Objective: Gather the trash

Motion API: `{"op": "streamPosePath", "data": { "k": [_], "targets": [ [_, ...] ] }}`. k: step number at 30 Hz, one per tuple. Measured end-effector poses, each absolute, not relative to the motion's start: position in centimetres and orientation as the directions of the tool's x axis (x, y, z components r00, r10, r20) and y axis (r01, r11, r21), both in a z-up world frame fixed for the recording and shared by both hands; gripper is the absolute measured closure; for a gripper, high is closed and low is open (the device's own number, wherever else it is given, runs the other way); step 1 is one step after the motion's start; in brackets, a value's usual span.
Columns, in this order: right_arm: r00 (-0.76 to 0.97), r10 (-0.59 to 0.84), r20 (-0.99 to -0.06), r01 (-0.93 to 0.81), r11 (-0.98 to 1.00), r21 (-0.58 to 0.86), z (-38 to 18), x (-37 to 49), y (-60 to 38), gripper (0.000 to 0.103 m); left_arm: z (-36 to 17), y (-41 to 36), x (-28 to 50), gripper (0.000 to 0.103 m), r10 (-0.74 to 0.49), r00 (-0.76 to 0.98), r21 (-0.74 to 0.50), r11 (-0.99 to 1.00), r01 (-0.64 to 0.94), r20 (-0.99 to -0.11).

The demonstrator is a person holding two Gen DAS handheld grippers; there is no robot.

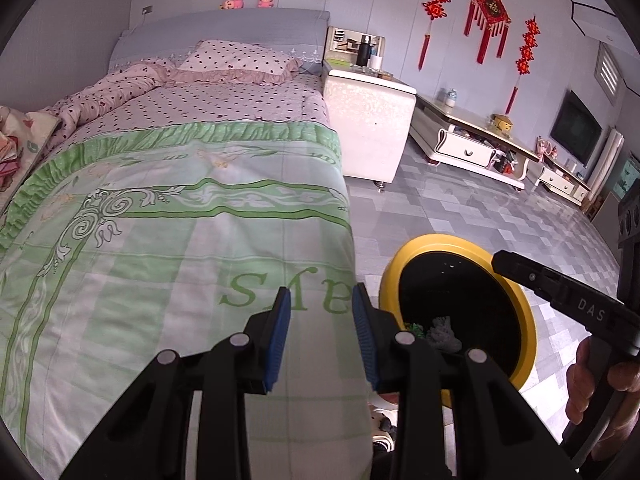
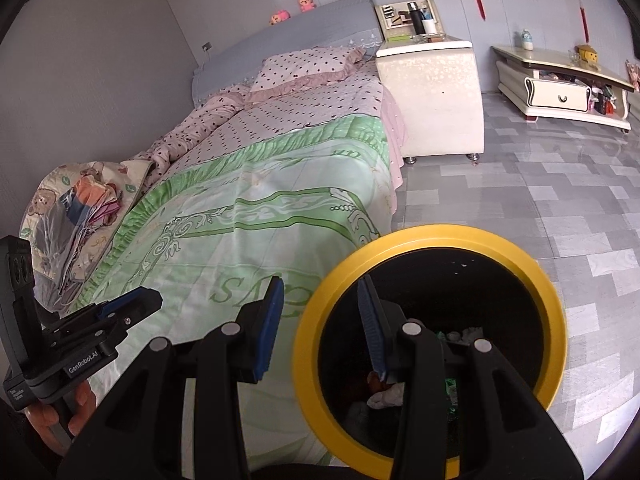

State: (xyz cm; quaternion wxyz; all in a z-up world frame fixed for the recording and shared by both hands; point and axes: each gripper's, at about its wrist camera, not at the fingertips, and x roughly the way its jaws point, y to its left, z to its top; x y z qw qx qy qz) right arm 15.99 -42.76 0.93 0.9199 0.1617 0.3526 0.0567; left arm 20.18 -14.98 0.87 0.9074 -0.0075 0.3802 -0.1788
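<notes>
A round trash bin with a yellow rim [image 2: 554,320] and black inside stands on the floor by the bed's corner. Crumpled white paper [image 2: 386,398] and green scraps lie at its bottom. My right gripper [image 2: 322,320] hovers open over the bin's left rim, one blue pad above the opening and the other above the bed, with nothing gripped. My left gripper [image 1: 322,320] is open over the bed's edge and holds nothing. To its right are the bin [image 1: 528,320] and its trash [image 1: 440,332], and the right gripper [image 1: 504,264] reaches over the bin. The left gripper [image 2: 152,300] also shows in the right wrist view.
The bed [image 1: 160,220] carries a green-and-white cover, a dotted pillow [image 1: 240,60] and folded clothes [image 2: 76,216] along its left side. A white nightstand [image 1: 368,120] stands at its head and a low cabinet [image 1: 468,136] along the wall. Grey tiled floor [image 2: 540,184] spreads to the right.
</notes>
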Motion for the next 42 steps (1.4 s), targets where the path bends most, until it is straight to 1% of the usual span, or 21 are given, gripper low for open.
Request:
{"op": "streamPosePath", "data": {
  "k": [16,22,25,29,32,33,34,36,37,38,39,40,42],
  "targets": [
    [0.665,0.377,-0.645,-0.182,0.919,0.349,0.3,17.2,-29.1,0.066,0.4,-2.0,16.8,0.073,-0.156,0.704,-0.109,0.988,0.111,-0.693],
    [0.627,0.417,-0.658,-0.228,0.906,0.357,-0.6,16.4,-25.9,0.066,-1.1,2.0,15.2,0.073,-0.106,0.698,-0.105,0.994,0.045,-0.708],
    [0.607,0.429,-0.67,-0.247,0.902,0.354,-1.3,15.9,-24.2,0.063,-2.0,3.4,14.6,0.073,-0.092,0.695,-0.108,0.994,0.02,-0.713],
    [0.584,0.438,-0.683,-0.259,0.898,0.355,-2.2,15.2,-22.5,0.059,-3.1,5.1,13.5,0.064,-0.082,0.697,-0.123,0.992,-0.009,-0.713],
    [0.583,0.431,-0.688,-0.261,0.902,0.343,-2.7,15.0,-21.9,0.055,-3.7,6.2,12.7,0.058,-0.067,0.702,-0.123,0.992,-0.03,-0.709],
    [0.585,0.427,-0.689,-0.258,0.904,0.341,-2.8,15.0,-21.7,0.05,-3.8,6.5,12.6,0.053,-0.06,0.706,-0.124,0.991,-0.039,-0.706],
    [0.591,0.417,-0.691,-0.25,0.909,0.334,-2.9,14.8,-21.6,0.044,-4.0,6.9,12.3,0.051,-0.051,0.711,-0.124,0.991,-0.052,-0.701],
    [0.604,0.402,-0.688,-0.243,0.915,0.322,-3.1,14.6,-21.4,0.037,-4.1,7.3,11.9,0.043,-0.033,0.722,-0.118,0.991,-0.068,-0.692],
    [0.608,0.4,-0.686,-0.245,0.916,0.317,-3.1,14.5,-21.3,0.033,-4.2,7.5,11.7,0.04,-0.022,0.728,-0.113,0.991,-0.076,-0.685],
    [0.613,0.393,-0.685,-0.241,0.919,0.311,-3.1,14.4,-21.2,0.03,-4.1,7.7,11.5,0.035,-0.017,0.735,-0.112,0.99,-0.081,-0.678],
    [0.624,0.382,-0.682,-0.233,0.924,0.304,-3.1,14.2,-21.2,0.024,-4.1,7.9,11.4,0.03,-0.014,0.743,-0.114,0.99,-0.084,-0.67],
    [0.635,0.377,-0.674,-0.227,0.925,0.304,-3.0,14.1,-21.2,0.017,-4.0,8.0,11.2,0.028,-0.01,0.751,-0.115,0.99,-0.087,-0.66],
    [0.658,0.366,-0.658,-0.221,0.929,0.296,-2.7,13.7,-21.3,0.011,-3.6,8.1,10.8,0.021,-0.003,0.774,-0.117,0.989,-0.091,-0.633]
  ]
}}
